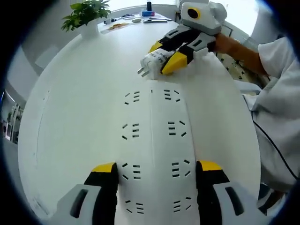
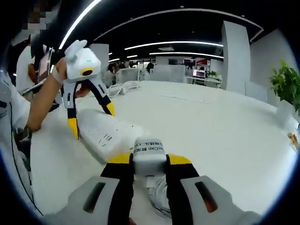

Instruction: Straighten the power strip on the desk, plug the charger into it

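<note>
Nearest the lens in the left gripper view, the white power strip (image 1: 152, 154) runs lengthwise away across the white desk (image 1: 70, 93), and the left gripper (image 1: 157, 171) straddles its near end, one yellow-tipped jaw on each long side, spread to the strip's full width and seemingly pressed to its edges. Just past the far end of the strip, the right gripper (image 1: 165, 55) holds the white charger (image 1: 152, 60) between closed jaws, its prongs pointing toward the strip's last sockets but not yet touching them. The right gripper view agrees: the right gripper (image 2: 149, 159) pinches the charger (image 2: 149, 151) by its body, a coil of white cable (image 2: 159, 197) hanging beneath, while the left gripper (image 2: 91, 117) stands over the far part of the strip (image 2: 105, 133). A potted plant (image 1: 86, 16) sits well beyond the strip at the desk's far edge. The strip looks straight and steadied, so I judge the straightening largely done and the plugging-in under way. Next, the prongs likely need turning downward over a socket pair near the strip's far end, lining up with the slots, then pressing in while the left gripper braces the strip.
</note>
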`<state>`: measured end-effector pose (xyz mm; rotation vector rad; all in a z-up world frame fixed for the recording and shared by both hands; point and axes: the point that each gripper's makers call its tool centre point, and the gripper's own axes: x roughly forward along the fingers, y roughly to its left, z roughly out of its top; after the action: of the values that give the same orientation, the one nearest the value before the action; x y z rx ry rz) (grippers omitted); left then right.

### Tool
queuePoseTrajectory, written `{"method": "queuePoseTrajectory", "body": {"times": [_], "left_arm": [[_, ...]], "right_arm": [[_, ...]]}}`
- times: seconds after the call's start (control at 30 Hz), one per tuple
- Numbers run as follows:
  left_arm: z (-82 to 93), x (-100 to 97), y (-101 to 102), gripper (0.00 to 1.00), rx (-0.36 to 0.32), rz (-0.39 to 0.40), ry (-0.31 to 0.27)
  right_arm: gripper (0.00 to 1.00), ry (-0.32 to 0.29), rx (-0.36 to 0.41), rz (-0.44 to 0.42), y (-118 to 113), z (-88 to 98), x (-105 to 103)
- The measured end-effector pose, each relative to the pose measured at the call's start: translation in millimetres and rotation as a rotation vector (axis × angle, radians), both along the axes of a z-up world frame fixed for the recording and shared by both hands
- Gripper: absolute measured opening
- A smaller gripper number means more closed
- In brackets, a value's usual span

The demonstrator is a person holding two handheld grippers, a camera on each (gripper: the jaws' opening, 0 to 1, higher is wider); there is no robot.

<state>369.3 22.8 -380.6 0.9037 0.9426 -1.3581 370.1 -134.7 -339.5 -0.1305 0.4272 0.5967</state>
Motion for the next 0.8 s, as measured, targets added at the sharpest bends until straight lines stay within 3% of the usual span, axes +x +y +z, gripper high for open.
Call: {"method": "queuePoseTrajectory", "body": {"times": [0.07, 0.17, 0.3, 0.43, 0.5, 0.6, 0.8], "left_arm": [[0.0, 0.2, 0, 0.69, -0.003, -0.004, 0.001], [0.3, 1.8, 0, 0.69, -0.005, -0.01, 0.001], [0.7, 3.7, 1, 0.69, -0.004, -0.011, 0.001], [0.8, 4.9, 1, 0.69, -0.002, -0.011, 0.0], [1.1, 5.5, 1, 0.69, -0.003, -0.011, 0.0], [2.3, 6.1, 1, 0.69, -0.004, -0.013, 0.0], [3.9, 6.6, 0, 0.69, -0.003, -0.02, -0.001]], "right_arm": [[0.25, 0.059, -0.001, 0.031, 9, 14.0, -12], [0.25, 0.195, 0.05, 0.037, 28, 32.0, -27], [0.25, 0.375, 0.03, 0.011, 44, 30.8, -33], [0.25, 0.44, -0.008, -0.002, 51, 24.5, -28], [0.25, 0.503, -0.012, -0.007, 54, 19.3, -29], [0.25, 0.511, -0.051, -0.031, 50, 16.3, -27], [0.25, 0.577, -0.048, -0.062, 52, 13.4, -28]]}}
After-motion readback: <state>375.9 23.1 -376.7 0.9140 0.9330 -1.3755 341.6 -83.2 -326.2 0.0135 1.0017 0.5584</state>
